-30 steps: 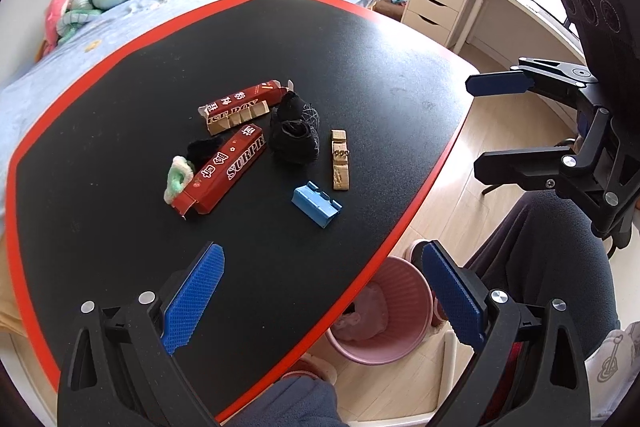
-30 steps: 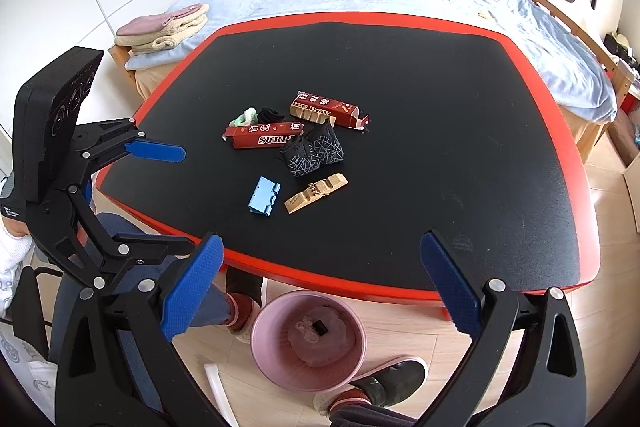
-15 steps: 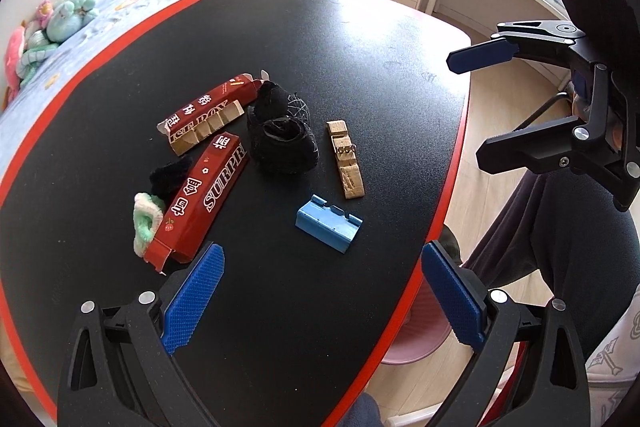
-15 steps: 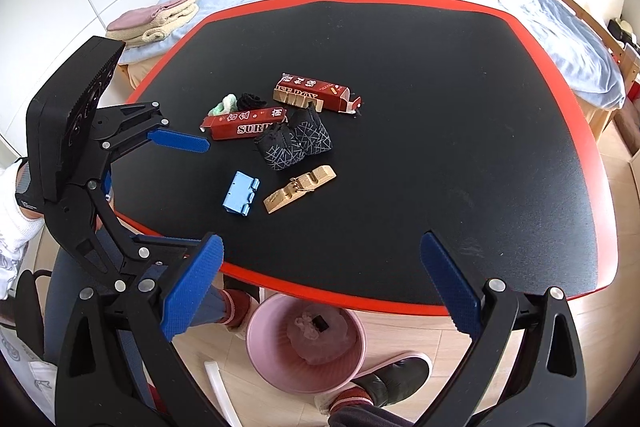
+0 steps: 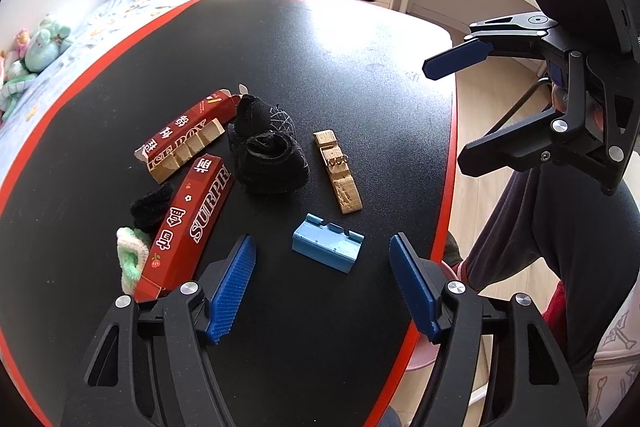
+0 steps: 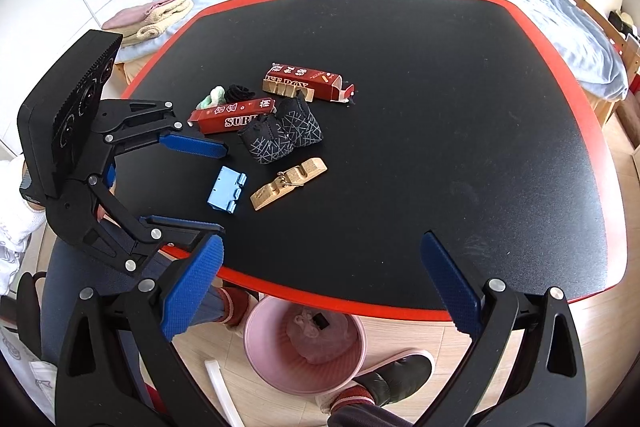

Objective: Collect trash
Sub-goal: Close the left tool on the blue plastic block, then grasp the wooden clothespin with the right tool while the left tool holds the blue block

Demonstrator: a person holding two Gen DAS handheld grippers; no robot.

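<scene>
The left gripper [image 5: 322, 269] has come forward and down over the black table [image 5: 360, 75] since a second ago, so the small blue plastic piece [image 5: 327, 247] now sits just ahead of the gap between its widely spread fingers, where earlier it lay well out in front. Judging from this, the blue piece is the likely first pick, though nothing is held yet. Beside it lie the wooden clothespin [image 5: 338, 171], a bundle of black patterned fabric [image 5: 267, 157], two red cartons [image 5: 190, 217] and a green-and-white hair tie [image 5: 131, 257], all clustered mid-table. Compared with the earlier frame, the pink trash bin [image 6: 306, 353] has slipped almost wholly out of the left view behind the table's edge; from the right wrist it stands on the floor just below the near rim, already holding some waste. The right gripper [image 6: 322, 287] hangs near the table edge above the bin, its fingers likewise spread apart and empty, little changed in position.
</scene>
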